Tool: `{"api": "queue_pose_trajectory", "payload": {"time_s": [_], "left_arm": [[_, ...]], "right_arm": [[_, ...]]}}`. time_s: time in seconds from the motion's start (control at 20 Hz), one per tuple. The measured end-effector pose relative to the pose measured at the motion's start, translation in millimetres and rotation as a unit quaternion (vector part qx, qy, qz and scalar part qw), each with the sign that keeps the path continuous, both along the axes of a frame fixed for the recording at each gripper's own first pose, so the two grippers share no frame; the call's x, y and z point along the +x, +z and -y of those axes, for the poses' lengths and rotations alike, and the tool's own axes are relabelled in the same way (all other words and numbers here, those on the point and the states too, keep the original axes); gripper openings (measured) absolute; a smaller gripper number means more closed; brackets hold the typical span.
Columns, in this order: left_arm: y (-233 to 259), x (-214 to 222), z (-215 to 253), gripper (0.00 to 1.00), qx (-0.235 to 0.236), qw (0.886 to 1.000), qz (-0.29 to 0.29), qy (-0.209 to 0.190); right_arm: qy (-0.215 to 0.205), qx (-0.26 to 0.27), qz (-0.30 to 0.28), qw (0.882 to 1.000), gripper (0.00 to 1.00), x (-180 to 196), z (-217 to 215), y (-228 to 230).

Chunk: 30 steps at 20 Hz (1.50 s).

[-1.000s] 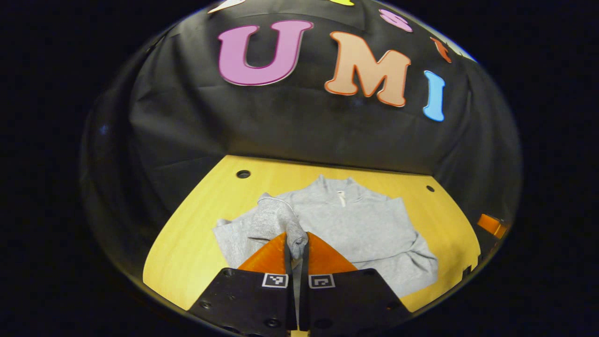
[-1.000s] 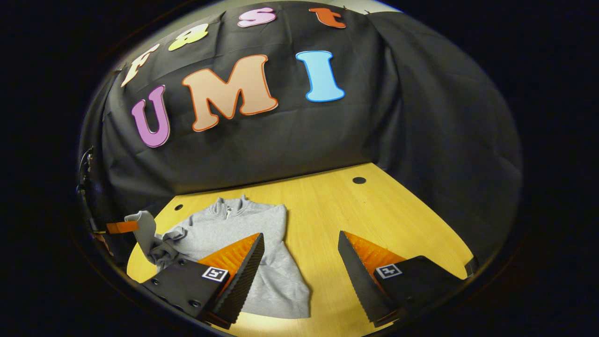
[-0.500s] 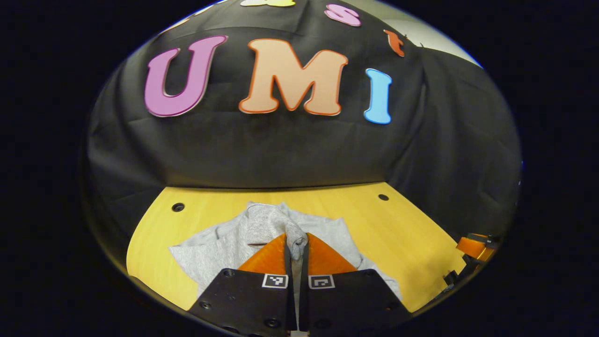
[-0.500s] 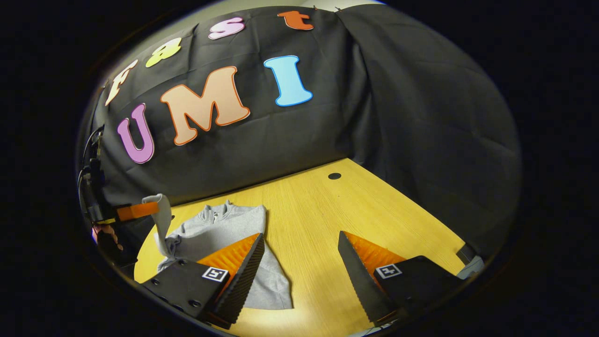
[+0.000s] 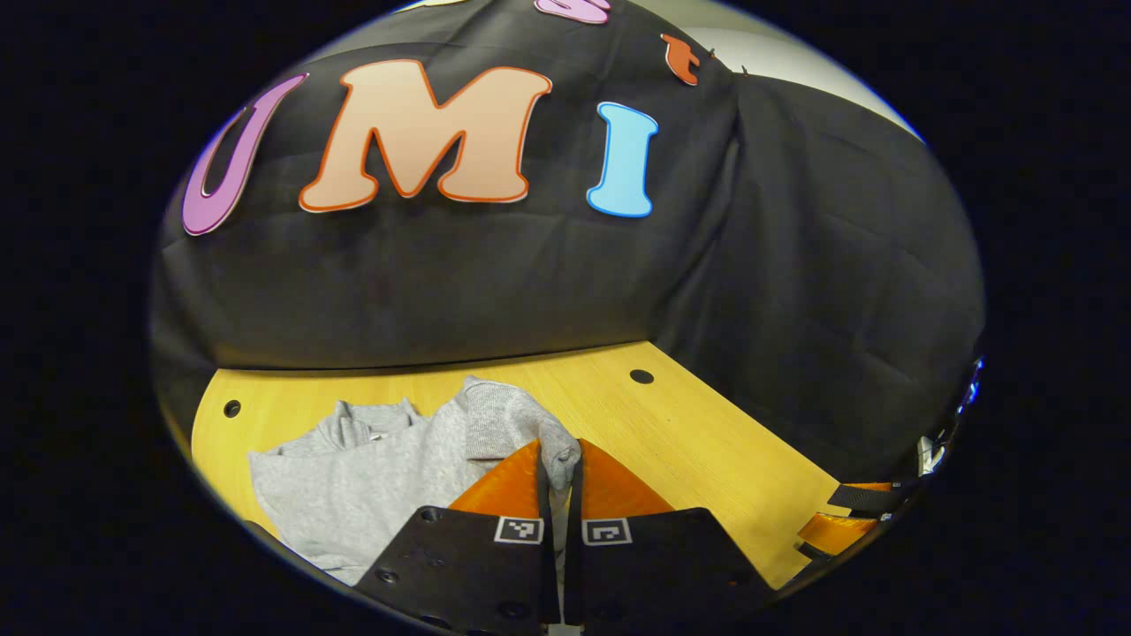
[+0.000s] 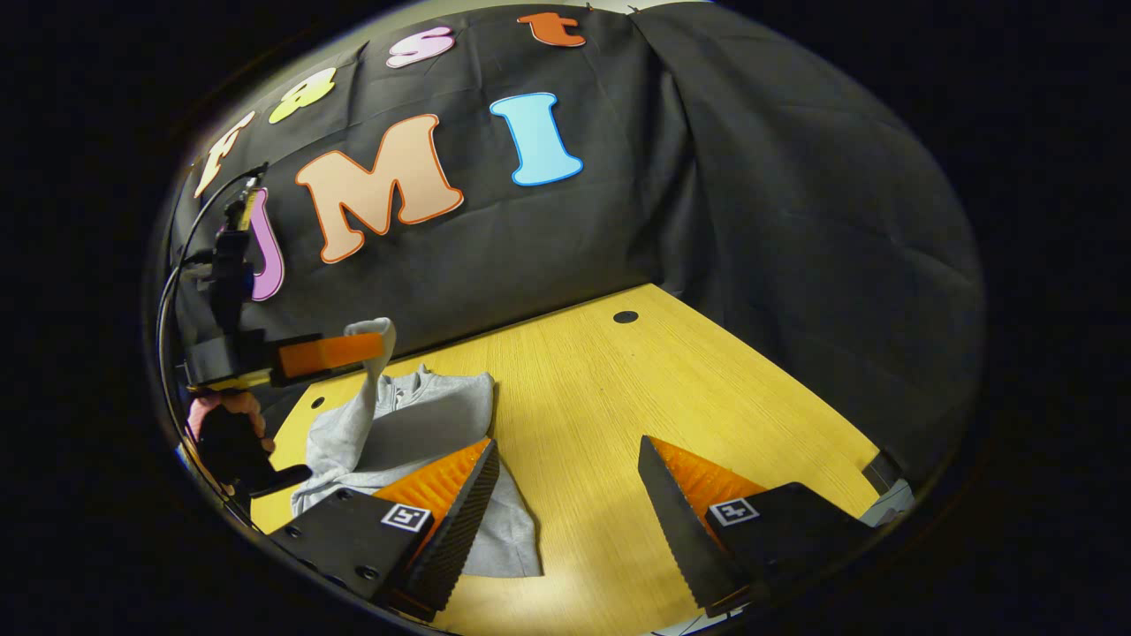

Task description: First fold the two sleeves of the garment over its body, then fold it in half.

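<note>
Mid-task, first stage: the light grey knit pullover w/ a short zip collar [image 6: 415,433] lies on the yellow wood-grain table [image 6: 618,406], collar toward the booth's back wall, body mostly flat.

The left hand-held gripper [image 5: 558,459] is closed tight on the ribbed cuff of one grey sleeve [image 5: 495,420]; both fingers press the fabric, cuff end poking up between the tips. In the right gripper view that same gripper [image 6: 371,346] sits well above the table w/ the sleeve [image 6: 358,415] hanging down from it to the garment's shoulder, so the sleeve is lifted, not yet laid over the body. A hand [image 6: 225,415] shows below it at the frame edge.

The right hand-held gripper [image 6: 570,481] is wide open, nothing btwn its fingers, hovering over bare table just beside the pullover's near edge; one finger overlaps the hem area in view, contact can't be told.

Progress judgement:
- Sleeve 1: the side nearer the right gripper shows a straight edge w/ no sleeve sticking out, so prob. already folded in, but the frames don't confirm it.
- Sleeve 2: in hand, about halfway; needs carrying across the chest and releasing flat.
- Half-fold: not started; the body lies at full length.

Roughly a third to half done. Left: drop the sleeve, smooth, then the hem-to-collar fold, likely w/ both grippers.
</note>
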<state>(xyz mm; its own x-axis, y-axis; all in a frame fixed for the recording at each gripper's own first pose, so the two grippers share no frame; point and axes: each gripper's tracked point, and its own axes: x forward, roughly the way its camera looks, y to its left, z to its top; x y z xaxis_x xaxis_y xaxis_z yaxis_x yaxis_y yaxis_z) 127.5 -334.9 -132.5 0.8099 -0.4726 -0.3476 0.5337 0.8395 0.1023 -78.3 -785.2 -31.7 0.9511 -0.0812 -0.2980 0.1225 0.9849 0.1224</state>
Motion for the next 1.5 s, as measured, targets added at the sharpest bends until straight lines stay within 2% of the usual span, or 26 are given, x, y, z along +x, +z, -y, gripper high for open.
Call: {"api": "queue_pose_trajectory", "payload": {"time_s": [0.1, 0.15, 0.2, 0.3, 0.35, 0.45, 0.55, 0.65, 0.75, 0.8, 1.05, 1.25, 1.35, 1.4, 1.5], "left_arm": [[-17.4, 11.7, 9.6, 0.01, 0.004, 1.0, -0.006, -0.005], [-27.9, 18.4, 14.0, 0.01, 0.006, 1.0, -0.01, -0.009], [-41.5, 23.6, 14.8, 0.01, 0.01, 1.0, -0.023, -0.009], [-67.9, 33.7, 14.4, 0.02, 0.018, 0.999, -0.047, -0.007], [-79.5, 42.3, 12.6, 0.02, 0.023, 0.998, -0.057, -0.001], [-94.2, 55.5, 9.5, 0.05, 0.034, 0.997, -0.063, 0.016], [-109.0, 60.2, 17.9, 0.12, 0.039, 0.996, -0.075, 0.008], [-116.2, 56.0, 32.4, 0.48, 0.031, 0.995, -0.09, -0.016], [-110.7, 54.1, 37.3, 0.83, 0.024, 0.996, -0.08, -0.018], [-103.9, 55.1, 39.1, 0.93, 0.015, 0.997, -0.07, -0.017], [-59.5, 50.3, 8.4, 0.95, 0.015, 1.0, -0.019, 0.001], [-18.2, 39.2, -47.9, 0.95, 0.012, 0.999, 0.022, 0.034], [-0.6, 26.8, -90.2, 0.95, 0.009, 0.997, 0.037, 0.063], [2.9, 18.6, -111.2, 0.95, 0.01, 0.996, 0.039, 0.082], [8.3, 2.5, -155.0, 0.95, 0.005, 0.991, 0.048, 0.121]], "right_arm": [[0.001, -0.001, -0.005, 1.0, 0.94, 1.5, 4.8, -4.0], [0.003, 0.003, -0.005, 1.0, 0.98, 2.5, 5.1, -4.2], [0.005, 0.007, -0.005, 1.0, 0.95, 4.5, 5.2, -3.8], [0.005, 0.007, -0.009, 1.0, 0.98, 6.9, 6.6, -8.7], [0.007, 0.005, -0.012, 1.0, 0.94, 9.4, 6.6, -9.7], [0.011, 0.003, -0.022, 1.0, 0.98, 15.7, 3.8, -14.5], [0.018, 0.0, -0.028, 0.999, 0.94, 20.0, 0.8, -16.4], [0.025, -0.006, -0.032, 0.999, 0.95, 27.1, -4.8, -17.6], [0.035, -0.012, -0.036, 0.999, 0.94, 33.1, -12.2, -19.0], [0.041, -0.014, -0.037, 0.998, 0.95, 35.1, -15.6, -18.6], [0.07, -0.016, -0.036, 0.997, 0.98, 38.8, -36.0, -18.3], [0.097, -0.019, -0.04, 0.994, 0.98, 34.3, -56.0, -25.1], [0.113, -0.024, -0.047, 0.992, 0.98, 28.0, -66.4, -35.2], [0.122, -0.03, -0.049, 0.991, 0.94, 26.0, -70.6, -38.7], [0.138, -0.039, -0.058, 0.988, 0.98, 18.7, -80.0, -48.7]]}}
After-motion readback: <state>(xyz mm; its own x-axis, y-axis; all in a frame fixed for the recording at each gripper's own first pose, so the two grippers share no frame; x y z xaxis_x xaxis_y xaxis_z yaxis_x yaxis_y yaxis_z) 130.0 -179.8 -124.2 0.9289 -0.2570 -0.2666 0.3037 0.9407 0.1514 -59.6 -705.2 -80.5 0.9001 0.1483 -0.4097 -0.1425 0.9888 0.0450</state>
